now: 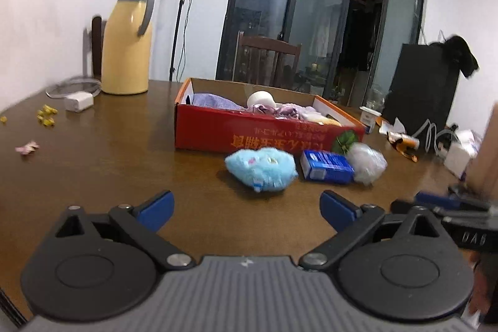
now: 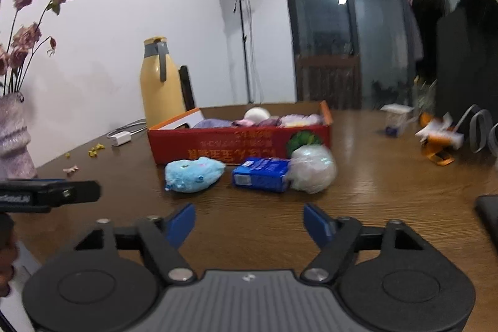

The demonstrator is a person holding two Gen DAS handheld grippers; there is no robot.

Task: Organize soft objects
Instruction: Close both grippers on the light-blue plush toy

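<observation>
A red cardboard box (image 1: pixel 218 129) (image 2: pixel 218 142) stands on the brown table and holds several soft items, purple and pink cloths and a white ball. In front of it lie a light blue plush toy (image 1: pixel 261 165) (image 2: pixel 193 173), a blue tissue pack (image 1: pixel 326 166) (image 2: pixel 261 175) and a crumpled clear plastic bag (image 1: pixel 367 162) (image 2: pixel 312 168). My left gripper (image 1: pixel 247 212) is open and empty, short of the plush toy. My right gripper (image 2: pixel 249 223) is open and empty, short of the tissue pack. Each gripper shows at the edge of the other's view.
A yellow thermos jug (image 1: pixel 126 39) (image 2: pixel 160 83), a white charger with cable (image 1: pixel 79 100) and small yellow bits (image 1: pixel 46 114) lie at the back left. A vase of dried roses (image 2: pixel 12 133) stands at the left. Wrappers and cables (image 1: pixel 404 139) (image 2: pixel 439 142) lie at the right.
</observation>
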